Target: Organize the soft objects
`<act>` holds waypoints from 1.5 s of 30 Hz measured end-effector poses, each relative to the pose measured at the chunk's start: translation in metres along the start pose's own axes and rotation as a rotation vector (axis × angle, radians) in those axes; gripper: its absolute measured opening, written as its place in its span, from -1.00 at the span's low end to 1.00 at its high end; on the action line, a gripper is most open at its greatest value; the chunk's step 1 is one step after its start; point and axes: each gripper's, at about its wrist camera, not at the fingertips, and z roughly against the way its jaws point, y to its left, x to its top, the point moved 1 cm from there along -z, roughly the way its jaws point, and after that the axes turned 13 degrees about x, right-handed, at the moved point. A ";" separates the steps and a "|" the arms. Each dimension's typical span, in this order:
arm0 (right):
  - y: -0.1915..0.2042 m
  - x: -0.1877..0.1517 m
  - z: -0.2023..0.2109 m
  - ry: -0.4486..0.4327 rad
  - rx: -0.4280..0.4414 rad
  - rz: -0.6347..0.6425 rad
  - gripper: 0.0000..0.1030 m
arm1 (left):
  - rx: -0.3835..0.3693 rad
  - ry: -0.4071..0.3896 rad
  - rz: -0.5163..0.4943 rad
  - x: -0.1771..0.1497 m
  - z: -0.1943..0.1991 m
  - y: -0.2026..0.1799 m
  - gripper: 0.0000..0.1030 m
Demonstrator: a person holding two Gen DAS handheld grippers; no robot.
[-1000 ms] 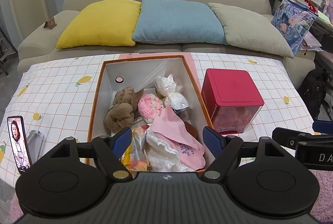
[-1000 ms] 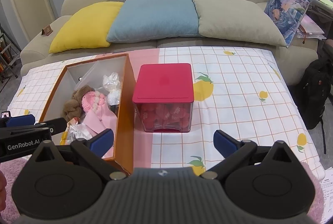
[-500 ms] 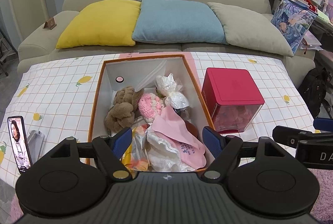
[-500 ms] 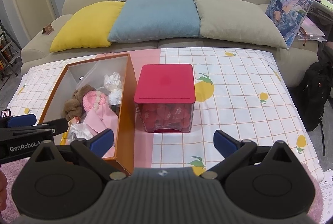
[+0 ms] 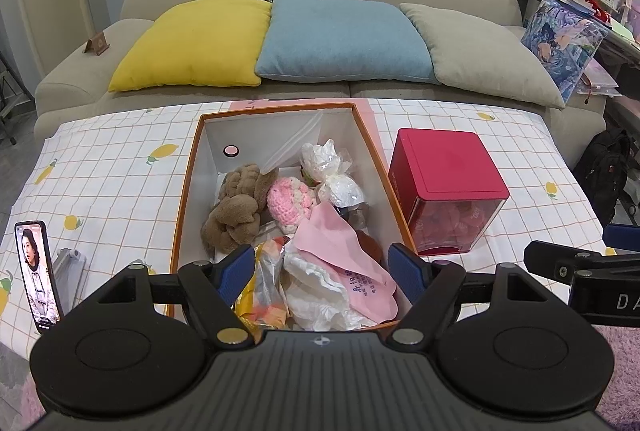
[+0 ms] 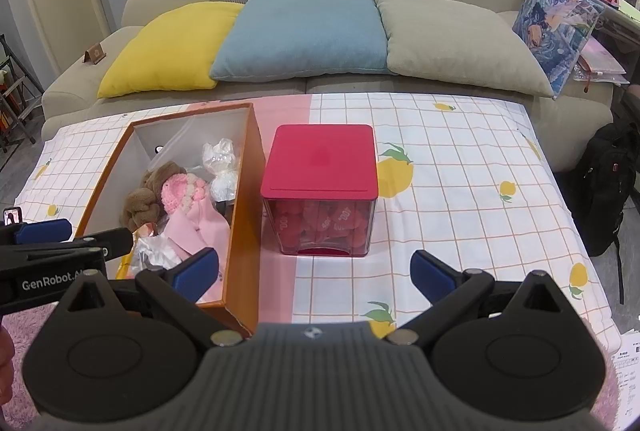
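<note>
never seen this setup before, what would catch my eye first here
The open orange cardboard box in the middle of the checked tablecloth, stuffed with a brown plush knot, a pink crocheted ball and a pink cloth. Just right of it stands a clear cube bin with a red lid.

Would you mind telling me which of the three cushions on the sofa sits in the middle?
The blue cushion sits in the middle, with the yellow cushion to its left and the beige cushion to its right.

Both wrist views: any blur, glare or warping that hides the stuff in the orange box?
Left wrist: sharp, evenly lit, no glare; orange box bowed by the fisheye, its near end behind the left claw. Right wrist: equally sharp; box sits left, partly hidden.
</note>
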 end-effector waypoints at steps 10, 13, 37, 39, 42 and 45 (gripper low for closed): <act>0.001 0.000 0.001 0.001 -0.001 0.007 0.94 | 0.003 0.000 0.003 0.000 0.001 0.001 0.67; 0.001 0.001 0.000 0.002 -0.003 0.010 0.94 | 0.002 -0.003 0.002 0.000 0.001 0.001 0.67; 0.001 0.000 0.004 -0.002 -0.005 0.011 0.94 | -0.003 -0.010 -0.013 -0.001 0.004 0.000 0.66; 0.002 -0.001 0.004 -0.001 -0.005 0.011 0.94 | -0.003 -0.012 -0.012 -0.001 0.004 0.000 0.66; 0.002 -0.001 0.004 -0.001 -0.006 0.011 0.94 | -0.004 -0.012 -0.010 -0.001 0.004 0.000 0.63; 0.002 -0.001 0.004 -0.001 -0.006 0.010 0.94 | -0.004 -0.012 -0.010 -0.001 0.005 0.001 0.63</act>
